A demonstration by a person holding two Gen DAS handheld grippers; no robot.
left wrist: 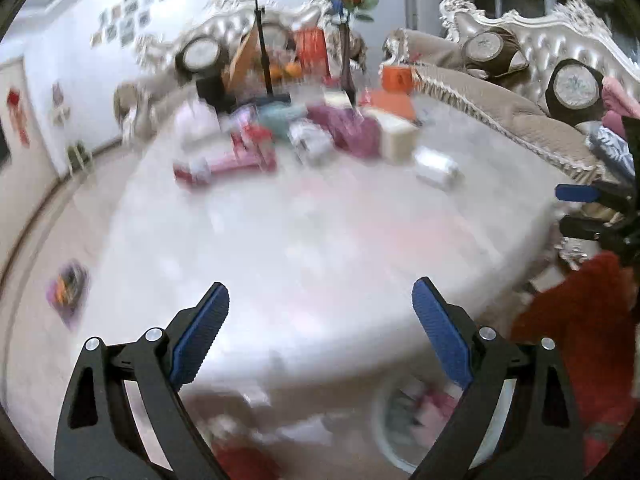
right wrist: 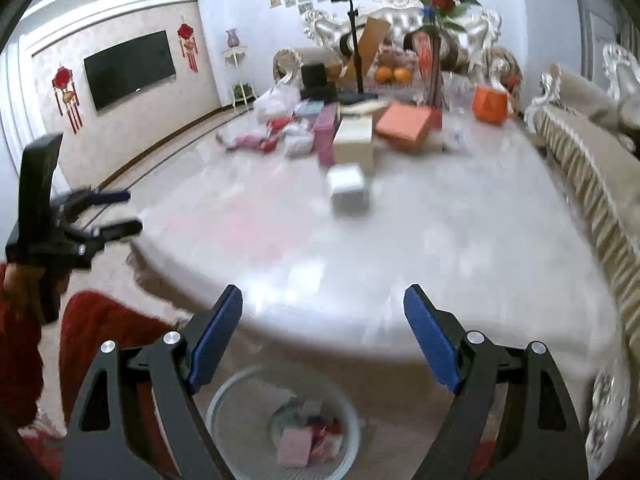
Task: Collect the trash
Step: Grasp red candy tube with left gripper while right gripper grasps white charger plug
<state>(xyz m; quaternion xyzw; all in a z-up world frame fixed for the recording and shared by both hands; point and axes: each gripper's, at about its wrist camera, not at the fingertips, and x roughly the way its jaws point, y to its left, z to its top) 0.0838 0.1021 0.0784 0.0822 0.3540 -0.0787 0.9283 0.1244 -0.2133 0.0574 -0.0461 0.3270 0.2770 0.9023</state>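
Observation:
My left gripper [left wrist: 320,296] stands open over the near edge of the white table [left wrist: 304,240], nothing between its blue pads; it also shows from the side as the left gripper [right wrist: 128,210] in the right wrist view. My right gripper [right wrist: 322,300] is open and empty too, above the table's near edge. Below it on the floor sits a white mesh bin [right wrist: 236,396] holding pink and red scraps. A small white box [right wrist: 347,190] lies alone mid-table. Pink and red wrappers [right wrist: 256,142] and a pink box [right wrist: 326,132] lie in the clutter beyond. The left wrist view is blurred.
Orange boxes [right wrist: 406,122], a cream box [right wrist: 354,140], a fruit bowl [right wrist: 394,74], a rose vase [right wrist: 434,60] and a black stand [right wrist: 356,40] crowd the far table. Sofas [right wrist: 592,152] flank right and back. A person's red sleeve [right wrist: 104,332] is at lower left. A purple wrapper [left wrist: 66,288] lies on the floor.

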